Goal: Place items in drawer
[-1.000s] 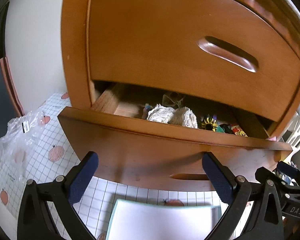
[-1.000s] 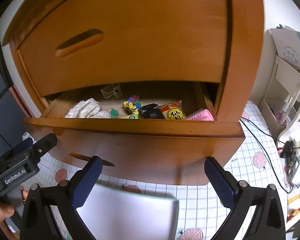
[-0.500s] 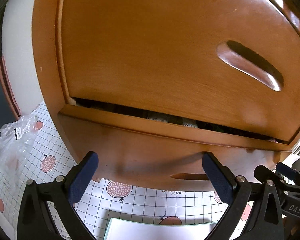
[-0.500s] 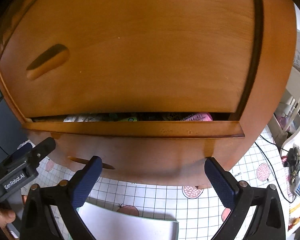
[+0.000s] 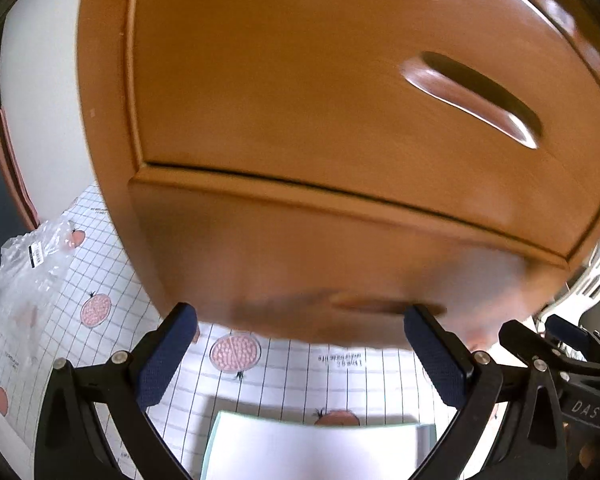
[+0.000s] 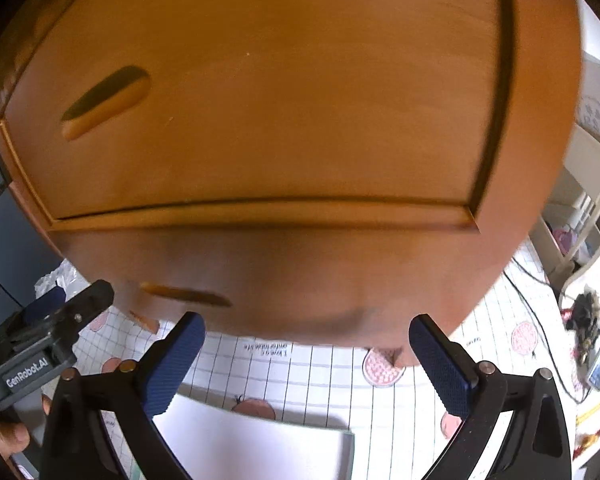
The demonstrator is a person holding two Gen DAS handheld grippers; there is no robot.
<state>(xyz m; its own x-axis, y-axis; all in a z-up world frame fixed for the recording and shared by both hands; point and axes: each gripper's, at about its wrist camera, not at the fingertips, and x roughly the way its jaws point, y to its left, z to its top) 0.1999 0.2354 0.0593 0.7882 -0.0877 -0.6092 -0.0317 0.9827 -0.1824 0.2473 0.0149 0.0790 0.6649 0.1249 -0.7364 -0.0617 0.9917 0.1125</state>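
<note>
A small wooden chest fills both views. Its lower drawer (image 5: 340,264) (image 6: 260,276) sits pushed in, only a thin dark seam under the upper drawer (image 5: 320,92) (image 6: 260,100); the contents are hidden. My left gripper (image 5: 300,354) stands open, blue pads right at the lower drawer front. My right gripper (image 6: 306,360) is open too, equally close to that front. Neither holds anything. In the right wrist view the left gripper's body (image 6: 40,352) shows at the left edge, a hand under it.
A white tray or sheet (image 5: 316,452) (image 6: 256,440) lies on the grid-patterned tablecloth (image 5: 100,280) just below the grippers. A crumpled clear plastic bag (image 5: 28,264) lies at left. White shelving and cables (image 6: 580,312) stand at right.
The lower drawer went from wide open, items visible, to a narrow gap, to pushed in. Both grippers moved forward with its front and stayed open.
</note>
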